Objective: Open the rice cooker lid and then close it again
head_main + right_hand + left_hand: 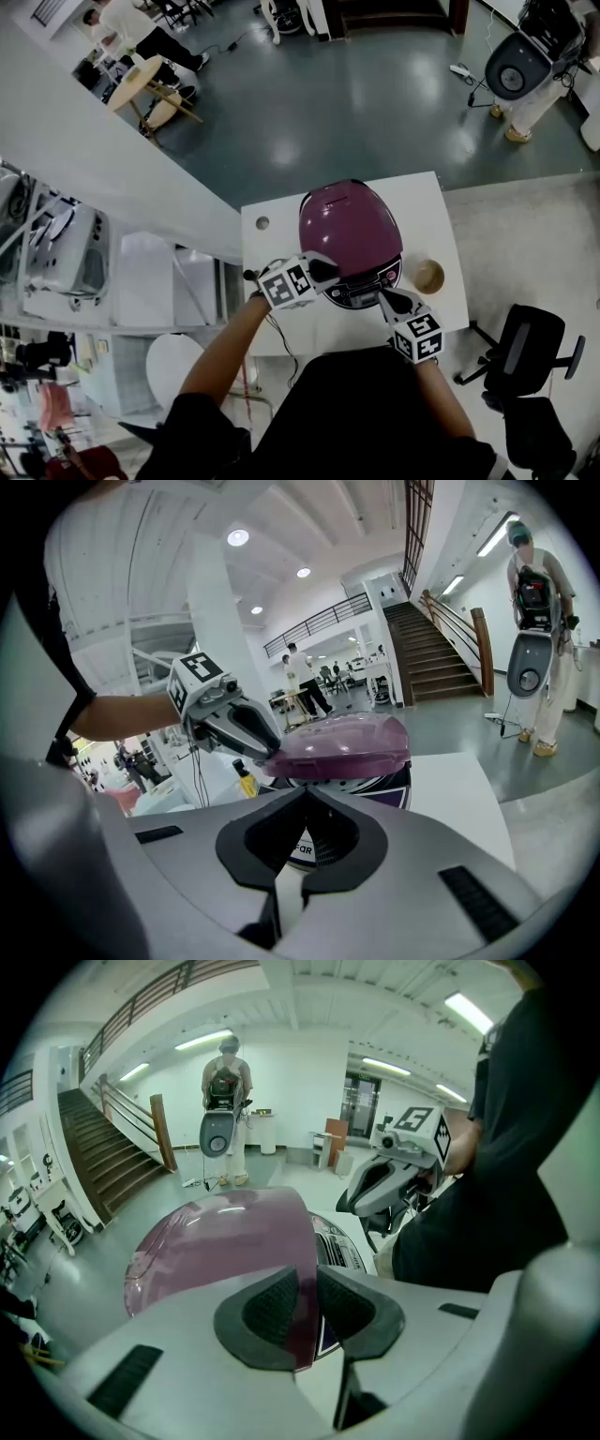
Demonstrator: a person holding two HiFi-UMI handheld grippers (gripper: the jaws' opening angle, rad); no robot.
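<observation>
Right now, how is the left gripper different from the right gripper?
The left gripper's fingers are clamped on the edge of the purple lid. The right gripper's fingers are pressed together with nothing between them. The left gripper sits up at the lid's rim, and the right gripper points lower, at the cooker's front panel. Both are grey with dark fingers.

lid [216, 1241]: near edge buried between the left gripper [307, 1283] pads | control panel [366, 284]: print too small to read, near right corner covered by right gripper [386, 298] | round thing [429, 276] right of panel: too small to identify | small disc [262, 223] far left: same
</observation>
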